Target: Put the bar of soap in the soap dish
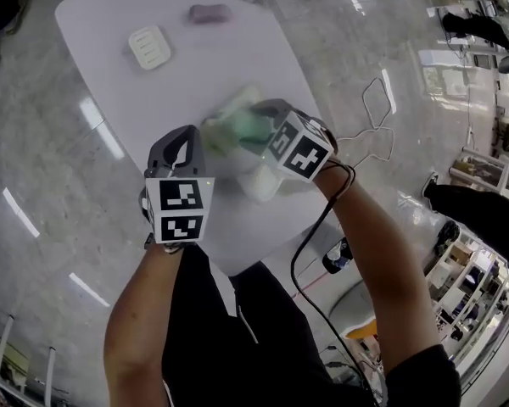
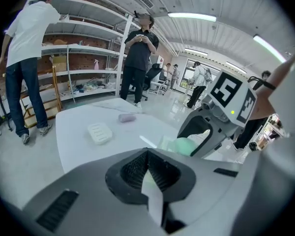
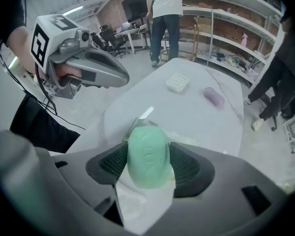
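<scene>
Your right gripper (image 3: 147, 149) clamped on green soap bar (image 3: 146, 161), wrapper (image 3: 142, 205) hanging loose. Your left gripper (image 2: 148, 168) pinched shut on wrapper strip. Bar held well apart from soap dish (image 1: 148, 47) (dish empty). Left: finish unwrapping, carry over, set in dish.

White table (image 1: 237, 66): white soap dish (image 1: 148, 47), purple bar (image 1: 210, 13) near it.

On the white rounded worktop (image 1: 229, 58), the white ribbed soap dish (image 1: 149, 47) lies at the far end, with the purple oval soap bar (image 1: 209, 13) beyond it to the right, apart. Over the near end, the left hand-held gripper (image 2: 148, 168), with a thin pale wrapper strip (image 2: 152, 200) between its jaws, is left of the right hand-held gripper (image 3: 148, 168), whose jaws flank the green oval bar of soap (image 3: 146, 149).
</scene>
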`<state>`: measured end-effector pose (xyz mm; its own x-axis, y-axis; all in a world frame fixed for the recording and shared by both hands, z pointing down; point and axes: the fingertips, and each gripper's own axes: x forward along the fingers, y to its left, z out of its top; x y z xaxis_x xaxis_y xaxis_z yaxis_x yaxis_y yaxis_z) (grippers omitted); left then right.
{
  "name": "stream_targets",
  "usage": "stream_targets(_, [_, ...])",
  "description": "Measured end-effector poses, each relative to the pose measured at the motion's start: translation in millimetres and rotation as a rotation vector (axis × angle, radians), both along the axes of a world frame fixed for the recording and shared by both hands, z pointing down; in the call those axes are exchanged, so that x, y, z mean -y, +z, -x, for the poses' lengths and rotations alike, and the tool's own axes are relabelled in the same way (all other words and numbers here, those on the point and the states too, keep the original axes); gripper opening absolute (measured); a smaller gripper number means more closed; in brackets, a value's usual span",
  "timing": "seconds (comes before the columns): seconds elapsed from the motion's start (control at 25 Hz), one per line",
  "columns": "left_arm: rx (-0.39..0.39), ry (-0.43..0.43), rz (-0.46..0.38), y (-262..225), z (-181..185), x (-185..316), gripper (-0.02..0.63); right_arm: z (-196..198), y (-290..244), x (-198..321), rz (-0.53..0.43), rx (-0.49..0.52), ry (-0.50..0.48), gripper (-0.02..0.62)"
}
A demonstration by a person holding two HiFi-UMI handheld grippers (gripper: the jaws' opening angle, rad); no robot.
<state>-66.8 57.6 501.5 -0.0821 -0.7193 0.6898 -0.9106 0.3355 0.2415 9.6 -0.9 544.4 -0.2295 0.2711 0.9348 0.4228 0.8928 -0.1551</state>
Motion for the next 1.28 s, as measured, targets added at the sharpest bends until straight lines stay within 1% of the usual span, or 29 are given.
stream_targets(0.08, [0.001,0.007,0.006,-1.5,-9.8,0.6,0.008,-22.6,-4.1,-2.8,0.016,-0.002,0.053,0.285])
stream_targets(0.2, [0.003,0.034,0.010,-1.9,-26.2,1.9,0.008,-60.3,-4.5,-11.7,0.055,-0.010,0.157,0.284])
stream_targets(0.32, [0.010,0.071,0.007,-3.1,-44.7,4.9,0.008,-99.5,0.8,-25.5,0.092,-0.021,0.210,0.284])
stream_targets(0.4, [0.015,0.092,0.003,-9.9,-49.3,10.4,0.008,-115.6,-0.5,-31.4,0.127,-0.027,0.263,0.284])
stream_targets(0.56, [0.010,0.110,0.002,-13.8,-60.2,21.8,0.008,-134.7,0.8,-37.6,0.223,-0.017,0.459,0.284])
stream_targets(0.68, [-0.001,0.133,0.011,-14.2,-72.9,26.5,0.008,-147.8,3.8,-48.7,0.265,-0.024,0.581,0.284])
stream_targets(0.76, [-0.004,0.163,0.020,-15.7,-79.2,28.9,0.008,-154.0,7.8,-55.6,0.286,-0.040,0.686,0.284])
stream_targets(1.0, [0.002,0.252,0.028,-24.7,-89.6,39.3,0.008,-167.2,26.7,-51.7,0.370,-0.134,1.124,0.284])
stream_targets(1.08, [0.005,0.274,0.026,-26.9,-88.7,43.4,0.008,-164.8,30.7,-48.9,0.372,-0.151,1.202,0.284])
stream_targets(1.2, [0.006,0.292,0.022,-27.6,-84.6,50.8,0.008,-164.3,38.7,-38.9,0.324,-0.184,1.266,0.285])
stream_targets(1.28, [0.002,0.292,0.021,-26.9,-80.0,54.1,0.008,-164.6,43.7,-32.3,0.321,-0.201,1.332,0.284])
